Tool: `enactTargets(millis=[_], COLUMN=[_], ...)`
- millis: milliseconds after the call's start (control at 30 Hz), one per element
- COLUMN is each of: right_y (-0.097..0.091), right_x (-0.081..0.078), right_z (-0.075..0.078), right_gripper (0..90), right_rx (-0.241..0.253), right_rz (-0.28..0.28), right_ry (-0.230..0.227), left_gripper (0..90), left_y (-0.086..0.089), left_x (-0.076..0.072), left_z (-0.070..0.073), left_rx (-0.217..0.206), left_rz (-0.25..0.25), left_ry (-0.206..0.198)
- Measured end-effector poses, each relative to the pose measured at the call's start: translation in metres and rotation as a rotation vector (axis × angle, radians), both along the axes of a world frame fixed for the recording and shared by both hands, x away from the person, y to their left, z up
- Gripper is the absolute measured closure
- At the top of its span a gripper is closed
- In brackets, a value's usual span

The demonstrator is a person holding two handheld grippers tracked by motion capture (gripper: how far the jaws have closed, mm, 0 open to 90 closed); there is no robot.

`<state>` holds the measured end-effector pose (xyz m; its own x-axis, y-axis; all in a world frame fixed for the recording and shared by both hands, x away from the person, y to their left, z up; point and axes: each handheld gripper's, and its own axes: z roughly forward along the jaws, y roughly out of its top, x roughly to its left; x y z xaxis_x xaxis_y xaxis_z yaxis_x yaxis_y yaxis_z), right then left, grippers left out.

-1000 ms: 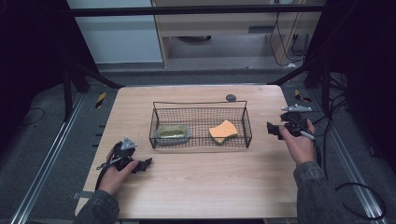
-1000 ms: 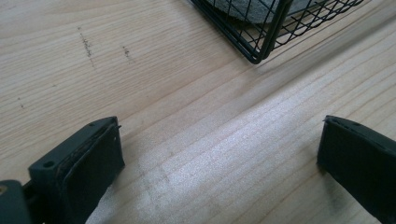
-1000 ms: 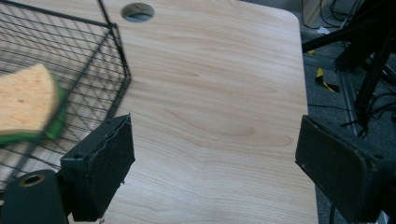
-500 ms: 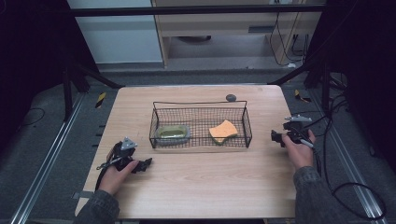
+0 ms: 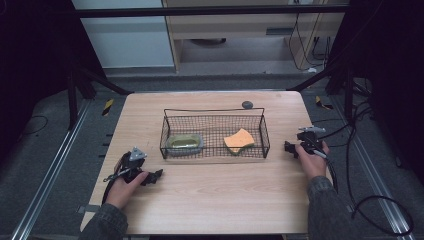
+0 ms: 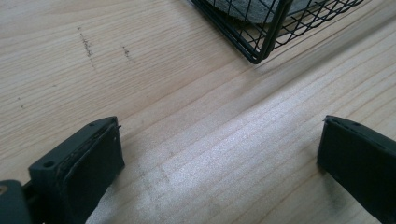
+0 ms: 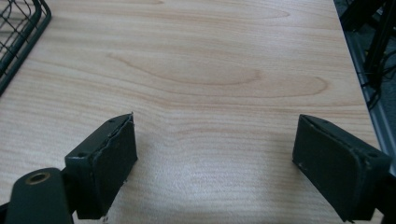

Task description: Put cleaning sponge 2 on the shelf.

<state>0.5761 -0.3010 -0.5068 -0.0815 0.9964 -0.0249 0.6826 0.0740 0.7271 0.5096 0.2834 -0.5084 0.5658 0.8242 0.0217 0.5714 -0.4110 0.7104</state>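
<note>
Wire basket (image 5: 215,116) holds one orange sponge (image 5: 238,141) and one grey dish (image 5: 184,144); both grippers' jaws gape wide, empty.

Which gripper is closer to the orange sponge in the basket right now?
Right. The right gripper sits just outside the basket end nearest the orange sponge; the left gripper is farther, beyond the opposite front corner.

A wire basket (image 5: 215,134) stands mid-table (image 5: 225,195), between the two grippers. The left gripper (image 5: 156,175) rests on the table near its front left, the basket beyond and to its right; in the left gripper view a basket corner (image 6: 256,56) lies ahead of the jaws. The right gripper (image 5: 289,147) sits just right of the basket. Inside, a container (image 5: 184,143) lies toward the left gripper's side, a sponge (image 5: 238,141) toward the right gripper's. A small disc (image 5: 247,104) lies behind the basket.
</note>
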Motion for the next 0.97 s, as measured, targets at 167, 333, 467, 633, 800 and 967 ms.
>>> enactTargets(millis=[167, 333, 467, 633, 800, 967], right_y=[0.001, 0.003, 0.004, 0.004, 0.009, 0.011], right_x=[0.002, 0.002, 0.001, 0.000, 0.000, 0.000], right_z=[-0.002, -0.004, -0.003, -0.004, -0.004, -0.005], right_gripper=[12.1, 9.9, 9.4, 8.7, 3.6, 0.6], right_rx=[0.040, 0.036, 0.038, 0.029, 0.038, 0.031], right_rz=[-0.010, -0.004, -0.004, 0.002, -0.052, -0.099], right_ry=[-0.010, -0.016, -0.012, -0.011, 0.000, 0.006], left_gripper=[0.0, 0.0, 0.0, 0.0, 0.0, 0.0], left_y=[0.000, 0.000, 0.000, 0.000, 0.000, 0.000], left_x=[0.000, 0.000, 0.000, 0.000, 0.000, 0.000], left_z=[0.000, 0.000, 0.000, 0.000, 0.000, 0.000], left_rx=[0.000, 0.000, 0.000, 0.000, -0.001, 0.000], left_rz=[0.000, 0.000, 0.000, 0.000, 0.000, -0.001], left_ry=[0.000, 0.000, 0.000, 0.000, 0.000, 0.000])
